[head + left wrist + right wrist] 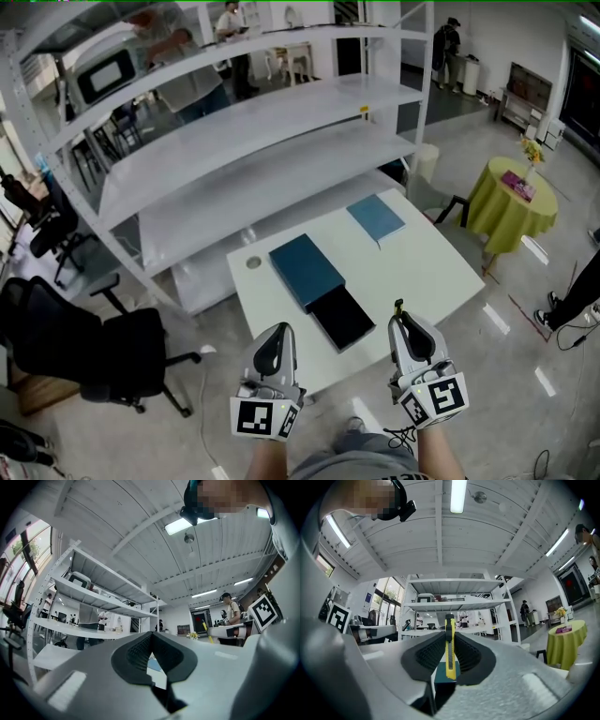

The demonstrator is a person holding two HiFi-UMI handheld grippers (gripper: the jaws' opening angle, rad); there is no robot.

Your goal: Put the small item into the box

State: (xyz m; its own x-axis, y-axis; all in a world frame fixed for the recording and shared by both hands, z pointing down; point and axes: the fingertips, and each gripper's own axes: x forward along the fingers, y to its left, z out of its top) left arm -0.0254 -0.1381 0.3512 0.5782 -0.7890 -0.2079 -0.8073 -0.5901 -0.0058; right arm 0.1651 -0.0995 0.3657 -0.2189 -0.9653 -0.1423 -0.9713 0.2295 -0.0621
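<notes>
Right gripper view: clamping likely cutter [450,646].

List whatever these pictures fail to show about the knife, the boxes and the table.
- Utility knife: lower end buried between the right gripper's pads in the right gripper view; a speck in the head view.
- Black box: contents unreadable in the head view, too dark and small.
- Teal box: only a sliver shows past the jaws in the right gripper view.
</notes>
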